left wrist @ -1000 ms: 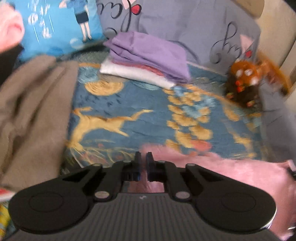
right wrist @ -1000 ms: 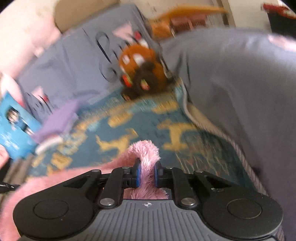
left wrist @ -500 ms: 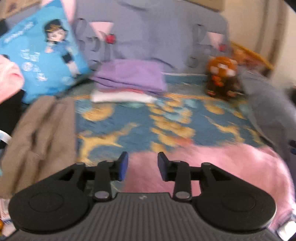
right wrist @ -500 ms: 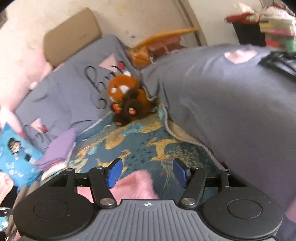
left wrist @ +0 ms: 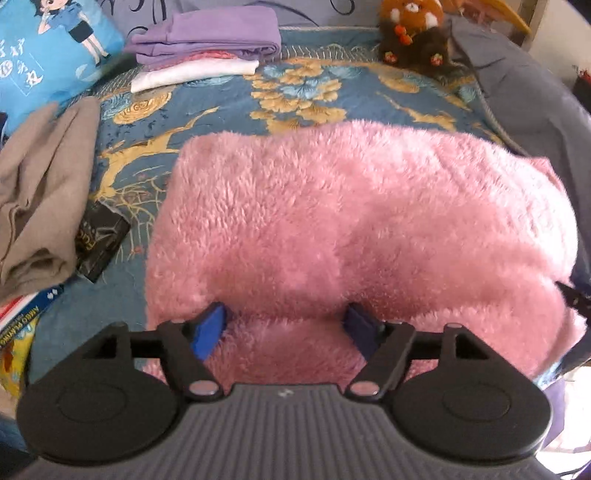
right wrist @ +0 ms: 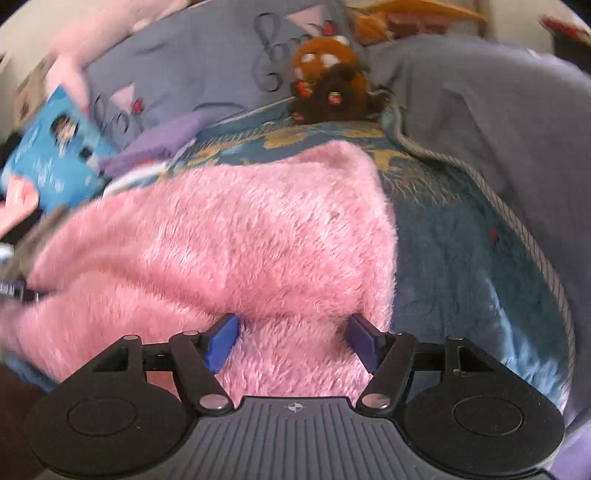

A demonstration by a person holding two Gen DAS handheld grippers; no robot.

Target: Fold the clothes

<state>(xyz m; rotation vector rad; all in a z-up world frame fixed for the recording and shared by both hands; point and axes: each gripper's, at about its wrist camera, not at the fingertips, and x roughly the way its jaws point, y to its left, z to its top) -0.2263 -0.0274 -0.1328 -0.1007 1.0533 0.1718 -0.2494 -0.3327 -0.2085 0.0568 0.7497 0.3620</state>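
While both tools stand wide and hold nothing, the pink fleece (left wrist: 362, 221) lies doubled over on the bed (left wrist: 229, 107), its upper layer folded back toward the tools so that a lower layer shows beneath the near edge. The left tool (left wrist: 286, 328) has just been opening its jaws, with only loose pile between the blue pads and no pinch on it. The right tool (right wrist: 293, 341) has also been opening and hangs the same way over the fleece's right end, pads apart and clear of the cloth.

As for progress, a stack (left wrist: 207, 44) of folded garments, purple on top and white below, already sits at the head of the bed beside the blue cushion (left wrist: 44, 51). The fleece looks to have one fold laid and released; it is still broad, so I judge it needs another fold before it joins the stack. A grey garment (left wrist: 40, 192) lies crumpled at the left, apparently not yet folded. A plush toy (left wrist: 413, 33) sits at the far edge, out of the way.
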